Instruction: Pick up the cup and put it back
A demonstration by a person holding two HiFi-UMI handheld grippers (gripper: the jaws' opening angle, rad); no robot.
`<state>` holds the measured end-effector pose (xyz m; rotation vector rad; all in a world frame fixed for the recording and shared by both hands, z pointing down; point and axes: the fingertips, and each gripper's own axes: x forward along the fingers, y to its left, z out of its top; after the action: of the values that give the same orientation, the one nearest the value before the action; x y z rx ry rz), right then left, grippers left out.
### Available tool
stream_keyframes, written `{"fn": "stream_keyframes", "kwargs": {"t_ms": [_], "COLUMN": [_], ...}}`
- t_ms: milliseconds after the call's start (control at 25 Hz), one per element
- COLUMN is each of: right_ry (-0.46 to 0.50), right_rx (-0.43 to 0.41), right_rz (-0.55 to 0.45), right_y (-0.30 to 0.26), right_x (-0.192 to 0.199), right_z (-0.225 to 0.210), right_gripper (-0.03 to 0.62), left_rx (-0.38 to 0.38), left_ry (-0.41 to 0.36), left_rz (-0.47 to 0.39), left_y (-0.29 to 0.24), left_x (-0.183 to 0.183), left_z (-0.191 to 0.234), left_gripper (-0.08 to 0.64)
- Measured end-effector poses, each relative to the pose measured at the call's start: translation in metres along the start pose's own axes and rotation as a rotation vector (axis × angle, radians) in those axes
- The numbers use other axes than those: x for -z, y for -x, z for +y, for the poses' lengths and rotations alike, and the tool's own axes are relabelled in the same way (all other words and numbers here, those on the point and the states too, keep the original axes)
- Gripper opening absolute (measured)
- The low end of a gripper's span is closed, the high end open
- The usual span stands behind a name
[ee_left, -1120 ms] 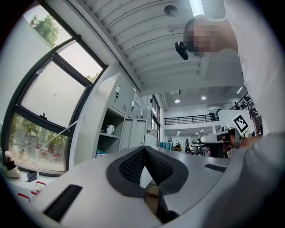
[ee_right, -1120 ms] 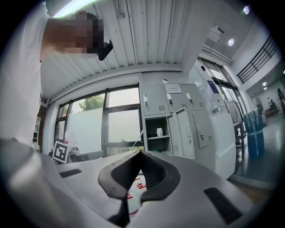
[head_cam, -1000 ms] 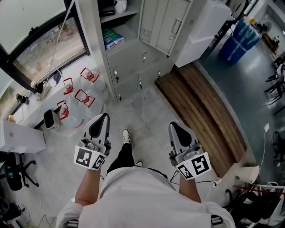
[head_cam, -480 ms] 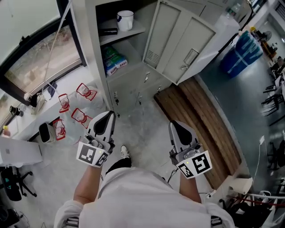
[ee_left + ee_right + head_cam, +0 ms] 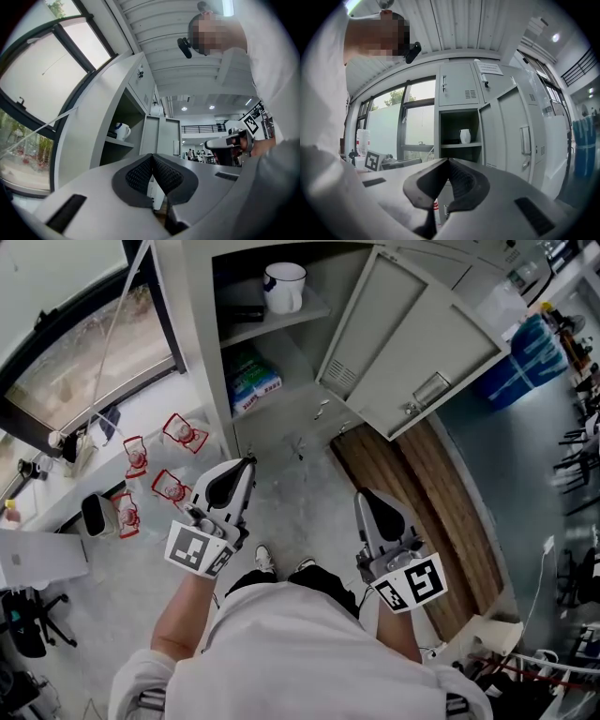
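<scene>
Grey metal cabinet [image 5: 197,343], its door [image 5: 412,343] swung wide, fills the top of the head view. The cup [image 5: 284,285], white with a dark blue handle, stands upright on the upper shelf [image 5: 319,311], toward that shelf's right end and near its front edge; a small dark thing [image 5: 246,313] lies left of it. On the shelf below sits a blue-green packet [image 5: 255,382].

The left gripper [image 5: 234,479] and right gripper [image 5: 375,507] are held level in front of the person, well short of the cabinet and apart from each other. Each has its jaws pressed together with nothing between them. Water jugs [image 5: 155,470] with red labels stand on the floor to the left.
</scene>
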<state>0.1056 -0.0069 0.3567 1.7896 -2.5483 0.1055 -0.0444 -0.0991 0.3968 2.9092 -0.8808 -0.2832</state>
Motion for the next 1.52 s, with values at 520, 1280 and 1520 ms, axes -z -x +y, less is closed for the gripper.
{"fn": "stream_keyframes", "kwargs": {"t_ms": [520, 1280, 1520], "right_ry": [0.004, 0.109, 0.096], "right_rx": [-0.143, -0.474, -0.449], "right_rz": [-0.028, -0.173, -0.17], "right_y": [-0.047, -0.207, -0.246], "right_x": [-0.009, -0.066, -0.069], "right_z": [-0.062, -0.062, -0.07], "right_gripper": [0.017, 0.018, 0.028], "left_rx": [-0.121, -0.387, -0.426], "left_ry": [-0.062, -0.156, -0.167], "left_rz": [-0.019, -0.055, -0.049], "left_y": [-0.052, -0.044, -0.032], "left_x": [-0.005, -0.024, -0.026], "left_z": [0.011, 0.046, 0.05], "left_gripper": [0.02, 0.02, 0.02]}}
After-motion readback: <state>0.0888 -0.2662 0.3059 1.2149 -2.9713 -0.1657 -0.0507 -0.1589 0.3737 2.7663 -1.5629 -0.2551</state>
